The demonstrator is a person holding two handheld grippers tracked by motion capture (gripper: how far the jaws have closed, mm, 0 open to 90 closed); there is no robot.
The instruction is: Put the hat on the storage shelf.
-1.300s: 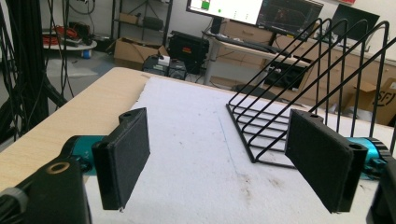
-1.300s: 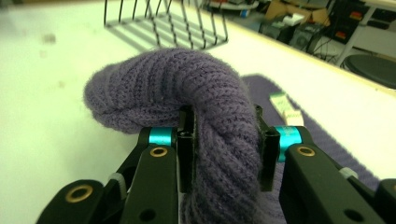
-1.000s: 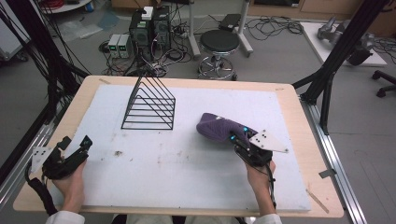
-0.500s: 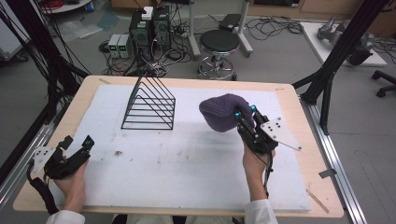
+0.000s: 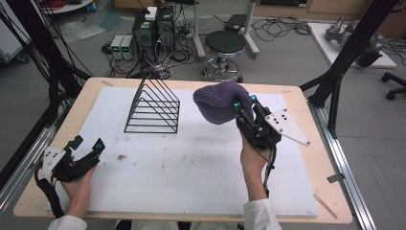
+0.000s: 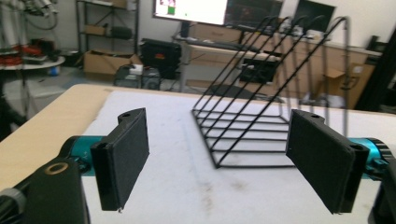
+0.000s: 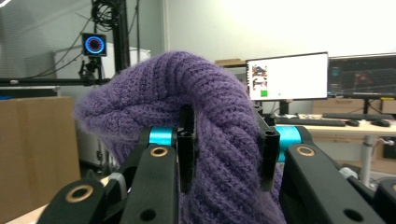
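Purple knit hat (image 5: 221, 101) hangs above the tabletop (image 5: 191, 163) in the high view, clamped in the right gripper (image 5: 245, 109), with the wire rack (image 5: 154, 106) off to its left, nearer that hand than the other. A second ago the hat lay lower, near the white mat; it has risen since. The left gripper (image 5: 88, 152) rests at the near left corner.

Left gripper view: jaws wide apart, the rack ahead.

Right gripper view: jaws pinching a fold of the hat (image 7: 187, 116).

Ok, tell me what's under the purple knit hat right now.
The purple knit hat hangs lifted in the right tool, which is clamped on it. Beneath it lies bare white mat; the patch directly below is covered by the hat.
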